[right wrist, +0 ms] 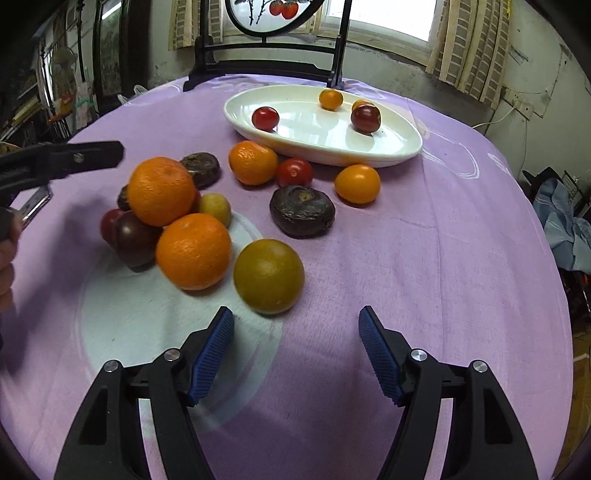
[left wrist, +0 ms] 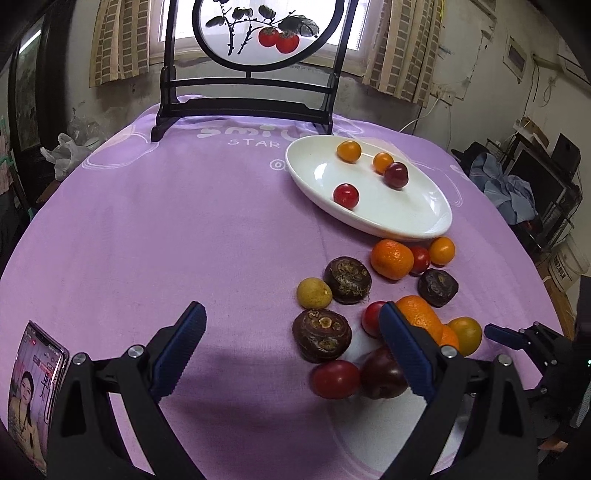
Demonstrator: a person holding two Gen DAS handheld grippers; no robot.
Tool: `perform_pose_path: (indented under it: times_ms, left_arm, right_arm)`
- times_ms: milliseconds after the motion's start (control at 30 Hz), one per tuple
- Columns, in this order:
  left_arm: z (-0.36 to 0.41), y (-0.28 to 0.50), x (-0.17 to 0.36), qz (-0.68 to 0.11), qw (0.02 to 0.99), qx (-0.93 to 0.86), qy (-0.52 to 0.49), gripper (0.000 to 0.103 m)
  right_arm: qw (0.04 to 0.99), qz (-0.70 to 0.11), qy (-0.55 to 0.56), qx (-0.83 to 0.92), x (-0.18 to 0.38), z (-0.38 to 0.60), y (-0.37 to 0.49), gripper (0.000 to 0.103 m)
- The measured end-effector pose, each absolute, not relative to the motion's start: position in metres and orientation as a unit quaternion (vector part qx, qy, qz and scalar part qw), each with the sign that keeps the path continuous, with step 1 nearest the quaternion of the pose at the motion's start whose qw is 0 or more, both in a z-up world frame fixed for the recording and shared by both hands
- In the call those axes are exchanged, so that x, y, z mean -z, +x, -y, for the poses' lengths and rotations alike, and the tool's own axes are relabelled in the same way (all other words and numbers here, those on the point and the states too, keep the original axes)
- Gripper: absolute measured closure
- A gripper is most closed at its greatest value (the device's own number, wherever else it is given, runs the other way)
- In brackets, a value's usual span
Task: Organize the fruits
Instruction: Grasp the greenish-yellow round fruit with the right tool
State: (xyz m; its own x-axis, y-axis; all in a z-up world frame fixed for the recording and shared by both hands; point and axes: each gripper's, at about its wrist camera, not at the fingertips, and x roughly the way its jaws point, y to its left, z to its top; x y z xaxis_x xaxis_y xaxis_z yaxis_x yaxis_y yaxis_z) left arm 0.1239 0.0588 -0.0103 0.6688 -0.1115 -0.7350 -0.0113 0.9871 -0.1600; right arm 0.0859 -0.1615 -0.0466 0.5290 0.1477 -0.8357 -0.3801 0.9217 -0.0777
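A white oval plate (left wrist: 413, 218) (right wrist: 399, 147) on the purple cloth holds several small fruits: orange ones and red ones (left wrist: 346, 195). In front of it lies a loose pile: oranges (right wrist: 193, 251), a yellow-green fruit (right wrist: 268, 276), dark water chestnuts (left wrist: 321, 335) (right wrist: 302, 210), cherry tomatoes (left wrist: 335, 378) and a dark plum (left wrist: 382, 374). My left gripper (left wrist: 291, 314) is open and empty, just left of the pile. My right gripper (right wrist: 295, 319) is open and empty, just short of the yellow-green fruit. It also shows in the left wrist view (left wrist: 506, 336).
A dark wooden stand with a round persimmon painting (left wrist: 255, 33) stands at the table's far edge. A phone (left wrist: 33, 387) leans at the near left. Clutter and blue cloth (left wrist: 509, 192) lie beyond the table's right edge.
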Motion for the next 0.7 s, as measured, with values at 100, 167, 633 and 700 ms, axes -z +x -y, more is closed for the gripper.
perform_pose_path:
  times_ms: [100,167,633,700]
  left_arm:
    - [-0.060,0.124,0.010,-0.407,0.910,0.029,-0.079,0.010]
    - [-0.059,0.124,0.011,-0.412,0.907,0.036,-0.085,0.010]
    - [-0.043,0.112,0.007,-0.406,0.910,0.064,-0.061,0.008]
    - [-0.043,0.110,0.007,-0.406,0.910,0.065,-0.058,0.008]
  right_arm:
    - [0.866,-0.460,-0.129,-0.146,0.046,0.156,0.094,0.032]
    - [0.867,-0.459,-0.132,-0.145,0.046,0.151,0.097,0.033]
    - [0.875,-0.448,-0.076,-0.169,0.045,0.160,0.100,0.065]
    - [0.874,-0.451,-0.067,-0.167,0.044,0.164,0.101,0.065]
